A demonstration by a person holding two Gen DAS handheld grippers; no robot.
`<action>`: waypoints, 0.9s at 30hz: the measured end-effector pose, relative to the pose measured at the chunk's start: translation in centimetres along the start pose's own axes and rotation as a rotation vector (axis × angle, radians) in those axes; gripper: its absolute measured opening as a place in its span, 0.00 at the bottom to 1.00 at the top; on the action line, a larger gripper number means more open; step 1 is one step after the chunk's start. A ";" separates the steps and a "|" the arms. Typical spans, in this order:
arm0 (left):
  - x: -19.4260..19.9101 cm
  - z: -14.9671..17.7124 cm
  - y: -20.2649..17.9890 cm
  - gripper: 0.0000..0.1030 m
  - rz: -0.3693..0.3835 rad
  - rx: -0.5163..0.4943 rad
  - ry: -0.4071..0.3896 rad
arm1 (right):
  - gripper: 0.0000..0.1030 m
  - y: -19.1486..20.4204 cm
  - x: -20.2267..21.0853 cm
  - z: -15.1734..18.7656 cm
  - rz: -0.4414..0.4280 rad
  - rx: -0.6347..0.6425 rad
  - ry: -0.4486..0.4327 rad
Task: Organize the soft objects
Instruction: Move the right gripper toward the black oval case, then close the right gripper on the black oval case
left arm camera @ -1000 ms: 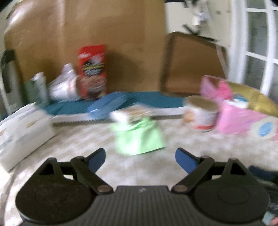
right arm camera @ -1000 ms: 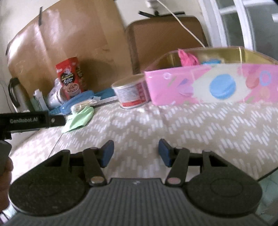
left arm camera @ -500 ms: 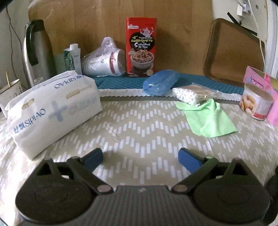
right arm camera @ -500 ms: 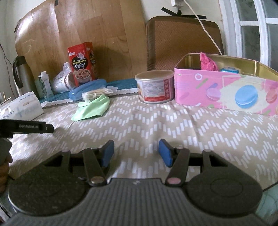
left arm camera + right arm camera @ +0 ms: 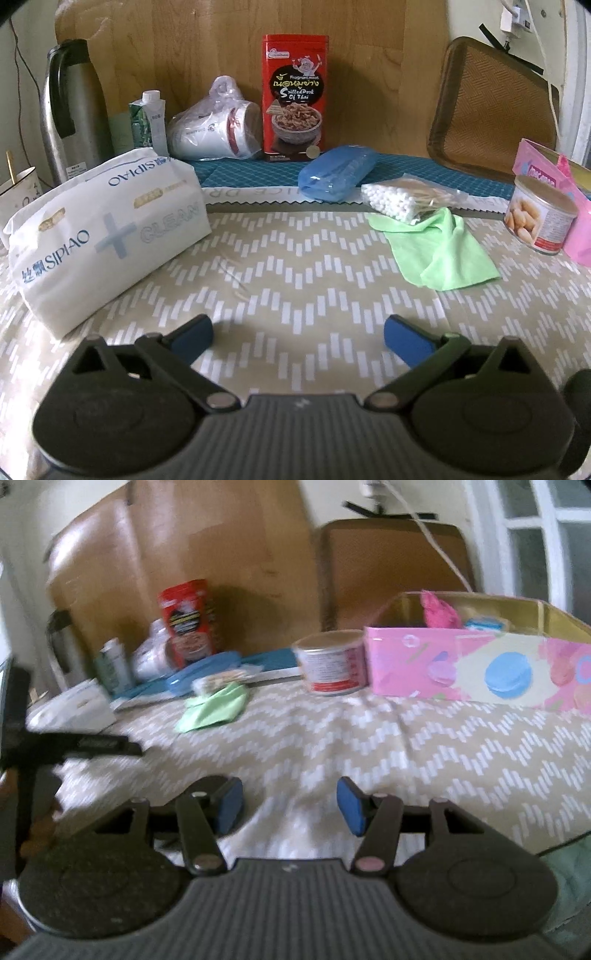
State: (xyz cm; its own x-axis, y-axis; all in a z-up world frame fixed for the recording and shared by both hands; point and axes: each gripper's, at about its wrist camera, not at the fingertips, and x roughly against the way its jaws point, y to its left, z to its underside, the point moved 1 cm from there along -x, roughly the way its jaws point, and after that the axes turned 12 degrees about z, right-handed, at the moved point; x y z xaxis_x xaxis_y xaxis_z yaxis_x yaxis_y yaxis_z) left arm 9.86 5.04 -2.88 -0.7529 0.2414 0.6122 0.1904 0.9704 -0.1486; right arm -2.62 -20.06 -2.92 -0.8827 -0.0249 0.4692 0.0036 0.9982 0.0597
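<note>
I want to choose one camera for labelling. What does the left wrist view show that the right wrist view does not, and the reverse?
Only the left wrist view: the readable print on the white soft tissue pack and the white mug with a gold rim at its left edge.

Only the right wrist view: the inside of the pink macaron-printed tin box, with a crumpled pink item in it.

Both: the light green cloth, the clear bag of cotton swabs, the round can, the red tin.

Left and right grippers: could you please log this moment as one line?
left gripper: open, just widened, empty | right gripper: open, empty | green cloth: flat on table, untouched
</note>
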 end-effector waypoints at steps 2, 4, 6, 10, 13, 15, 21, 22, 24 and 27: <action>0.0 0.0 0.1 0.99 0.008 0.004 -0.004 | 0.57 1.1 0.5 0.6 -0.037 0.061 -0.010; 0.1 0.0 0.3 0.99 0.017 0.009 -0.008 | 0.57 2.2 0.6 1.2 -0.077 0.119 -0.010; 0.2 0.0 0.3 0.99 0.023 0.016 -0.014 | 0.57 3.3 0.4 1.5 -0.112 0.149 -0.028; 0.4 0.1 0.6 0.99 0.017 0.052 -0.033 | 0.63 5.6 -1.6 0.2 -0.147 0.153 -0.021; 0.5 0.1 0.8 0.99 0.004 0.070 -0.040 | 0.62 7.3 -3.8 -1.0 -0.181 0.163 0.025; 0.5 0.1 0.9 0.99 0.000 0.080 -0.043 | 0.62 8.8 -5.1 -1.6 -0.190 0.198 0.039; 0.6 0.1 0.8 0.99 -0.021 0.084 -0.041 | 0.64 9.4 -5.0 -2.0 -0.228 0.172 0.032; 0.6 0.1 0.9 0.99 -0.021 0.084 -0.041 | 0.65 9.0 -4.6 -1.8 -0.223 0.162 0.029; 0.5 0.1 0.8 0.99 -0.024 0.081 -0.038 | 0.75 7.7 -3.5 -1.4 -0.213 0.157 0.002; 0.6 0.1 1.0 0.99 -0.017 0.085 -0.042 | 0.76 6.2 -2.2 -0.4 -0.195 0.184 -0.007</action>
State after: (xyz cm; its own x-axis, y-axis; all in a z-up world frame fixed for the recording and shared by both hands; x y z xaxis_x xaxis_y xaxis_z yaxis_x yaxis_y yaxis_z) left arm 9.52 6.15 -2.73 -0.7816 0.2232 0.5825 0.1246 0.9708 -0.2048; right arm -0.45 -13.83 -3.20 -0.8615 -0.2181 0.4585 -0.2520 0.9677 -0.0130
